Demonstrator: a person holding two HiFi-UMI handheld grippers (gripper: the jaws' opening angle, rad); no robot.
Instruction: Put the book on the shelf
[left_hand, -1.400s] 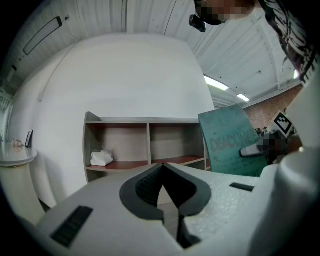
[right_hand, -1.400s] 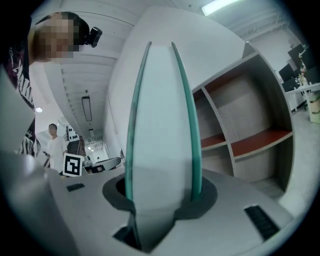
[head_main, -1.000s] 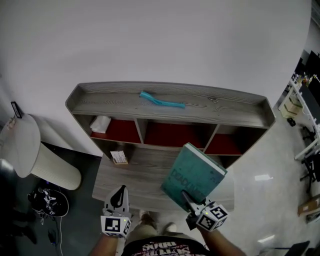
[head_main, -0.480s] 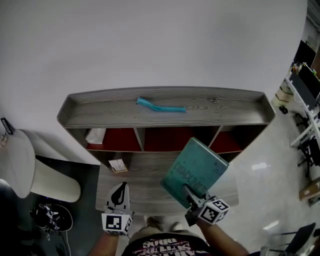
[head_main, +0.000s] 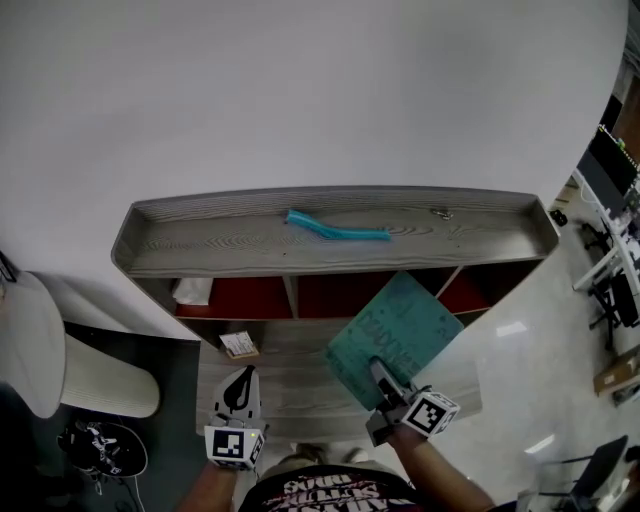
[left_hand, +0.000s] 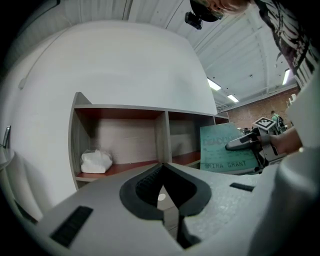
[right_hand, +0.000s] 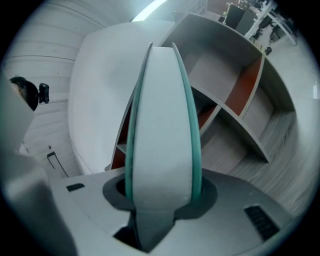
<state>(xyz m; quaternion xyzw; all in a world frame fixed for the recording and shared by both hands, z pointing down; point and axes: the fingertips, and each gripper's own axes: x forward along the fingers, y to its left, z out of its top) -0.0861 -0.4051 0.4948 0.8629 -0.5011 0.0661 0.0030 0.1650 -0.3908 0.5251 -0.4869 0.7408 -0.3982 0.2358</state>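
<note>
My right gripper (head_main: 383, 378) clamps the teal book (head_main: 398, 330) near the shelf's (head_main: 230, 250) front edge. My left gripper (head_main: 238, 388) is closed, empty.

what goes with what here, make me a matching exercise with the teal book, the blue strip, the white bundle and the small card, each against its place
Things:
1. teal book
2. blue strip
3. white bundle
4. small card

Places:
a. in the leftmost compartment
b. lying on top of the shelf unit
c. clamped in the right gripper
d. on the lower board, below the compartments

Pairs: 1-c, 2-b, 3-a, 4-d
</note>
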